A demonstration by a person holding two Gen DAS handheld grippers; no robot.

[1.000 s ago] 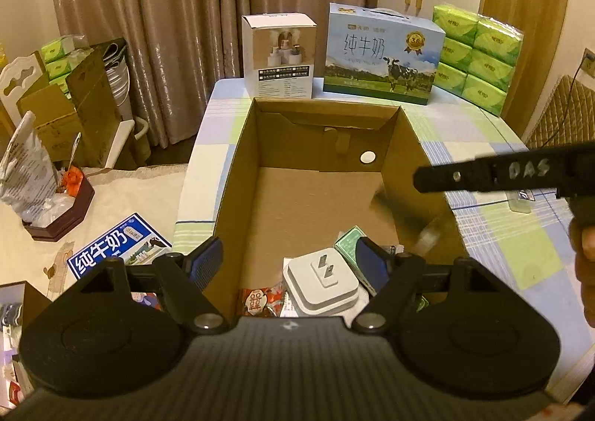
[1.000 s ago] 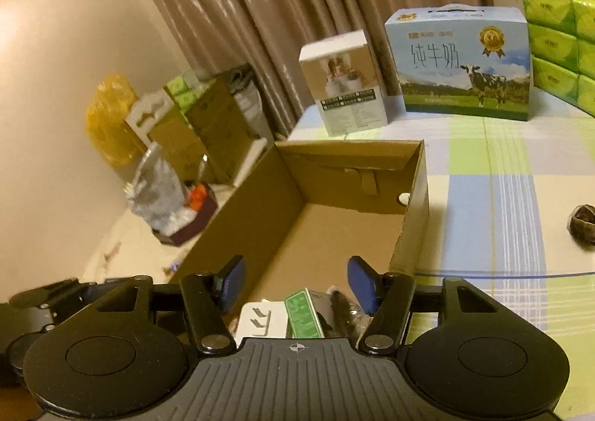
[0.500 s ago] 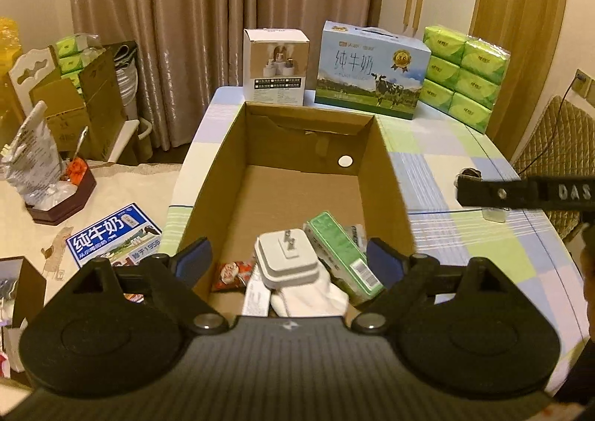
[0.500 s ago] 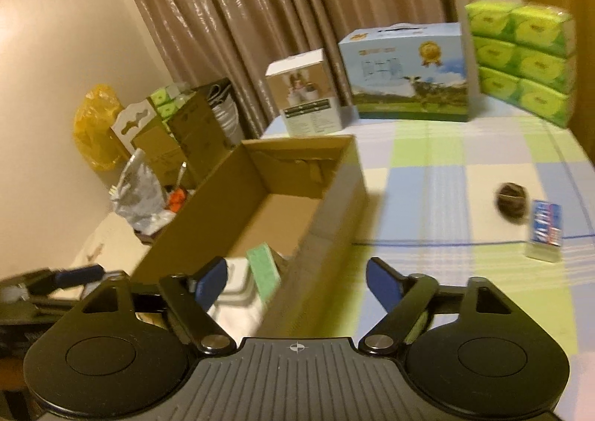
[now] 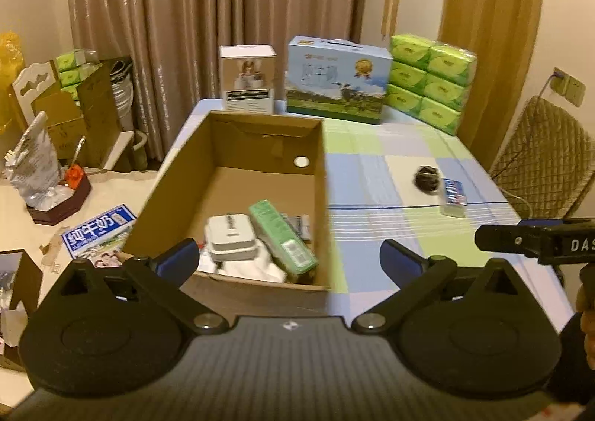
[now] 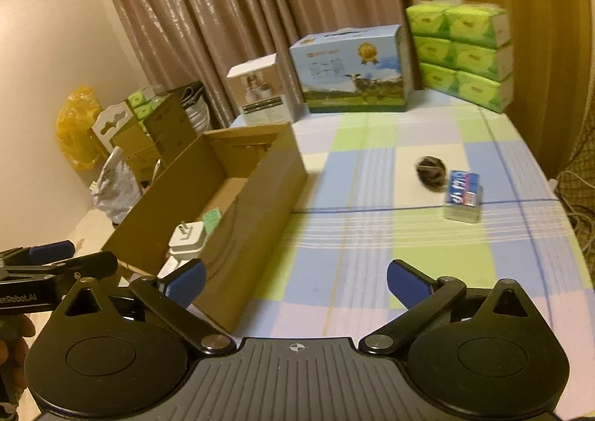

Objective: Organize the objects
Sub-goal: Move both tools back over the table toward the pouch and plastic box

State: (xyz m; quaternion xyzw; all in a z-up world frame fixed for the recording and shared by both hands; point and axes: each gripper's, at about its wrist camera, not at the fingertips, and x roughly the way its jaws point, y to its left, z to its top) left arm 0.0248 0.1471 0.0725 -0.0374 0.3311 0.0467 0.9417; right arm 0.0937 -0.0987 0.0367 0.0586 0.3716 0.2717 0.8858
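The table (image 5: pixel 372 175) has a cloth with blue, green and cream squares. On its left side sits a big brown box (image 5: pixel 230 190) with no lid. It is open at the top. In its near end lie a white plug (image 5: pixel 230 238), a green pack (image 5: pixel 282 238) leaning on the plug, and something white and soft under them.

Out on the cloth, to the right of the box, a dark round ball (image 6: pixel 430 169) sits just beside a small blue pack (image 6: pixel 462 195). They look like they touch, but the picture is blurry there.

The left gripper (image 5: pixel 288 261) is near the close end of the box. Its jaws have just been opening and now stand wide apart, with nothing held. The plug and green pack show just past them.

The right gripper (image 6: pixel 295 281) is over the cloth by the box's right wall. Its jaws have just been opening too and are wide apart and empty. The ball and blue pack lie well ahead of it.

The box wall hides most of what is inside from the right view.
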